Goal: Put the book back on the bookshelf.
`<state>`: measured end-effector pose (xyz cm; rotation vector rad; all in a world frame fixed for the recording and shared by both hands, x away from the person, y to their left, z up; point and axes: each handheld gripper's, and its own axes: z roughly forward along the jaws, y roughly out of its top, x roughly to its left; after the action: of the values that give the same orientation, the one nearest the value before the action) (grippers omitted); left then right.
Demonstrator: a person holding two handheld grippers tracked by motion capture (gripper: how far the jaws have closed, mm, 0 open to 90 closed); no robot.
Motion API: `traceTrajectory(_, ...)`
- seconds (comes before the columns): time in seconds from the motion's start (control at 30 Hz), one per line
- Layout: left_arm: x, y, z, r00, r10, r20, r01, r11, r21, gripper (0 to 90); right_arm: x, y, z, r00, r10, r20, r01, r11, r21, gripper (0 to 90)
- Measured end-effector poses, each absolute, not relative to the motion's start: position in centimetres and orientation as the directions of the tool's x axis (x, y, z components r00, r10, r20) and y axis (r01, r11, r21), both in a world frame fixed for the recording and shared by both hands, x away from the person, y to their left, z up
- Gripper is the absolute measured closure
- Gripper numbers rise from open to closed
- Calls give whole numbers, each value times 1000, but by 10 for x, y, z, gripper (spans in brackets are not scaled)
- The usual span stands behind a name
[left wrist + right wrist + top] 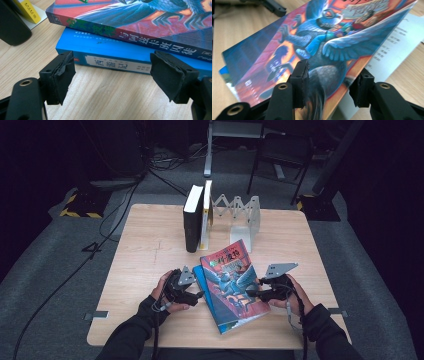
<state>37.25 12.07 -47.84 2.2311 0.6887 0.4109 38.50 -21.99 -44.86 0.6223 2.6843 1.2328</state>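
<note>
A colourful book (232, 280) with a winged creature on its cover lies on a blue book (201, 279) at the table's front centre. My left gripper (200, 295) sits at the stack's left side. In the left gripper view it (112, 62) is open, its jaws facing the blue book's spine (105, 50) just beyond them, below the colourful book (140, 22). My right gripper (248, 293) is at the stack's right edge. In its own view it (333, 70) is open, with the raised edge of the cover (324, 37) between the jaws and a white printed page (394, 47) showing beneath.
At the back of the wooden table (150, 245) a black book (192, 220) and a white and yellow book (206, 212) stand upright beside an expandable metal book rack (240, 215). Cables and chair legs are on the floor beyond.
</note>
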Motion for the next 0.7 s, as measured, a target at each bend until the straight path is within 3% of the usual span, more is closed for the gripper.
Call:
traceTrajectory(0.13, 370, 124, -477, 804, 589, 81, 343, -571, 746, 201, 368, -216, -443, -926, 378, 19, 272, 628, 729, 527)
traceTrajectory(0.23, 369, 125, -477, 807, 584, 86, 338, -576, 745, 201, 357, -216, -440, -923, 384, 0, 273, 658, 702, 366)
traceTrajectory(0.3, 368, 125, -477, 807, 585, 86, 338, -576, 745, 201, 356, -220, -439, -912, 409, -12, 292, 671, 681, 305)
traceTrajectory(0.47, 366, 122, -476, 813, 574, 101, 320, -585, 745, 201, 366, -234, -440, -869, 491, -56, 333, 666, 667, 291)
traceTrajectory(0.7, 367, 118, -477, 817, 569, 93, 321, -583, 746, 201, 380, -237, -451, -895, 428, 124, 400, 649, 647, 263)
